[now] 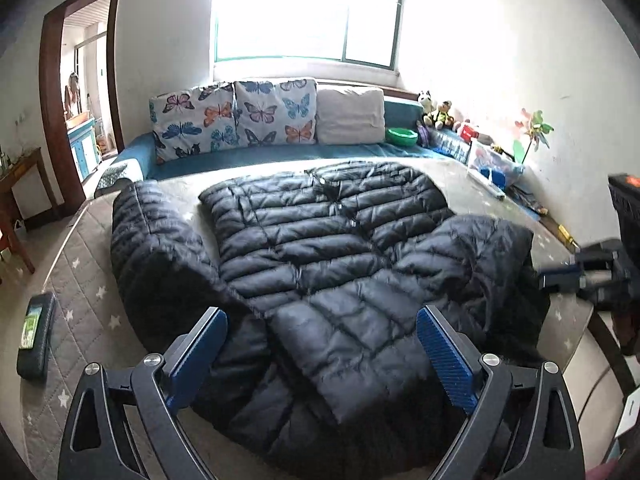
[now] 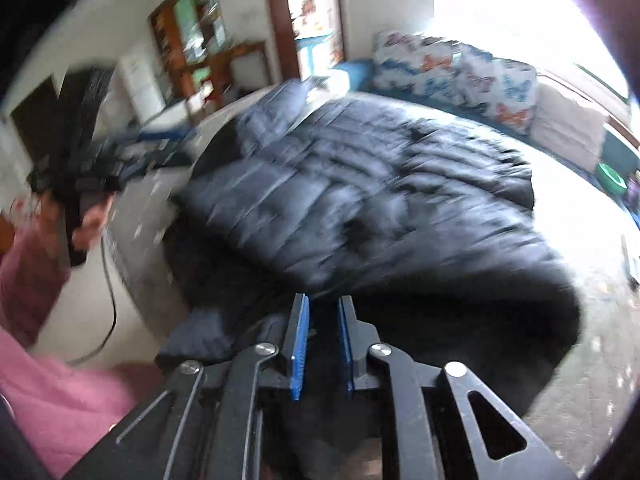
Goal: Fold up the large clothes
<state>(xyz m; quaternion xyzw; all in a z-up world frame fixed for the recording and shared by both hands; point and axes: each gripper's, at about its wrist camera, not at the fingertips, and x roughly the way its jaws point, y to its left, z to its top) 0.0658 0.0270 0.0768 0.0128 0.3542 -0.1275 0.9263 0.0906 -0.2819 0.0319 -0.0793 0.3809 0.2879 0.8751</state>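
Far left of the left wrist view there's a dark flat case (image 1: 35,338) on the quilted bed (image 1: 86,264), label too small to read. The black puffer jacket (image 1: 320,248) lies spread across the middle of the bed, near hem cut off behind the left gripper (image 1: 320,332), whose jaws are spread wide with nothing in them. Further right, a green bowl (image 1: 402,136) sits on the far sofa, contents impossible to see. The right gripper (image 2: 323,312) is badly blurred, jaws only slightly apart, nothing visibly pinched.
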